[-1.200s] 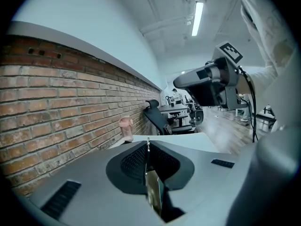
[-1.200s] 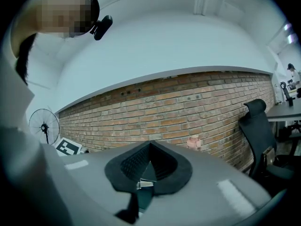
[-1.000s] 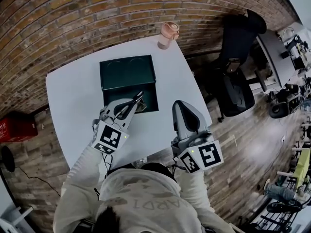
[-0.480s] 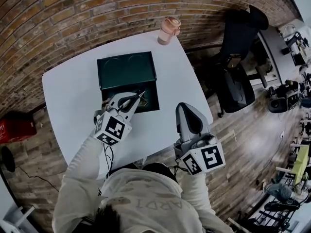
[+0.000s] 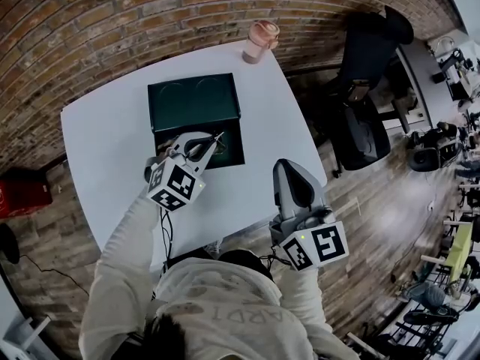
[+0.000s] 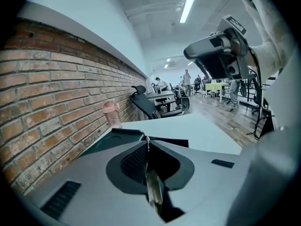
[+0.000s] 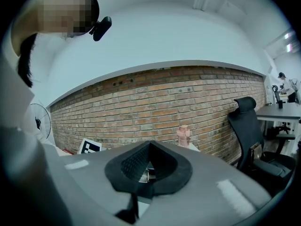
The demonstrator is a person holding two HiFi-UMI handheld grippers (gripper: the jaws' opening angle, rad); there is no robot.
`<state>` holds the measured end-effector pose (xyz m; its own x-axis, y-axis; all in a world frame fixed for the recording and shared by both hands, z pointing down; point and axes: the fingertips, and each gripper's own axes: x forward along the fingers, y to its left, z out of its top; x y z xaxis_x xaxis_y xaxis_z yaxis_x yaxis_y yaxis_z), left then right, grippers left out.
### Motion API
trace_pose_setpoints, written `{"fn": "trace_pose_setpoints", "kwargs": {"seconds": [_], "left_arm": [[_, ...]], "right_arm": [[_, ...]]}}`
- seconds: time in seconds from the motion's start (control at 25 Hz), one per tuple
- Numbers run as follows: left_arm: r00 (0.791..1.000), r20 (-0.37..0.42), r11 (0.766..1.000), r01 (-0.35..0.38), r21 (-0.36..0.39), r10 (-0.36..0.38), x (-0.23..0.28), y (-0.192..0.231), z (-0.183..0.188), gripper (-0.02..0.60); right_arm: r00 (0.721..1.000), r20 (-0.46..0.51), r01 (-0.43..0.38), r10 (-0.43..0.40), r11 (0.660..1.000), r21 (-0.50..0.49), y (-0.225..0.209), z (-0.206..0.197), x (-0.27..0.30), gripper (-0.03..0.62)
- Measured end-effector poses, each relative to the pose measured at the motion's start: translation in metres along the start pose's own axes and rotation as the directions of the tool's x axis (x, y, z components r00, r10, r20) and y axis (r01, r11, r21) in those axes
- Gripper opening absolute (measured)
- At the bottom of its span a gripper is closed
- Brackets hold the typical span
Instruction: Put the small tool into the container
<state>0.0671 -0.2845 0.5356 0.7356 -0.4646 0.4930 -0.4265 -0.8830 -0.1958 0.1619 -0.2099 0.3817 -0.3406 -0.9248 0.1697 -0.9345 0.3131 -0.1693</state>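
The container is a dark green box [image 5: 196, 101] lying open at the middle of the white table [image 5: 97, 141]. In the left gripper view the box [image 6: 116, 136] lies just beyond the jaws. My left gripper [image 5: 211, 142] hovers over the box's near half and is shut on a small thin metal tool [image 5: 218, 136]. That tool [image 6: 154, 188] shows edge-on between the jaws of the left gripper [image 6: 148, 144]. My right gripper [image 5: 284, 165] hangs by the table's right front edge, away from the box. Seen in its own view, the right gripper [image 7: 149, 146] is shut, with nothing in it.
A pink bottle [image 5: 260, 40] stands at the table's far right corner against the brick wall [image 5: 112, 21]. A black office chair [image 5: 367, 88] is to the right of the table. A red object [image 5: 26, 193] sits on the wooden floor at left.
My left gripper has carried the tool forward, from the box's near edge to over its near half. The right gripper has hardly moved.
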Motion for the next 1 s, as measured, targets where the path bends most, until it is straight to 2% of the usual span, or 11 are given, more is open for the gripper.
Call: {"fn": "trace_pose_setpoints", "kwargs": {"seconds": [0.28,0.52,0.68,1.0], "left_arm": [[0.999,-0.049,1.000,0.004,-0.004,-0.004,0.004,-0.002,-0.009,0.021],[0.987,-0.162,1.000,0.000,-0.009,-0.001,0.004,-0.003,-0.033,0.018],[0.978,-0.209,0.999,0.004,-0.036,-0.012,0.005,-0.005,-0.045,0.018],[0.974,-0.224,0.999,0.024,-0.036,-0.031,0.005,-0.011,-0.047,0.023]], "right_arm": [[1.000,0.001,0.001,-0.001,1.000,-0.005,0.004,-0.001,-0.004,0.011],[1.000,-0.001,0.002,-0.002,1.000,-0.016,0.011,0.002,-0.008,0.011],[1.000,0.000,0.009,-0.009,1.000,-0.020,0.013,0.003,-0.012,0.011],[1.000,0.005,0.017,-0.016,0.999,-0.032,0.019,0.006,-0.017,0.011]]}}
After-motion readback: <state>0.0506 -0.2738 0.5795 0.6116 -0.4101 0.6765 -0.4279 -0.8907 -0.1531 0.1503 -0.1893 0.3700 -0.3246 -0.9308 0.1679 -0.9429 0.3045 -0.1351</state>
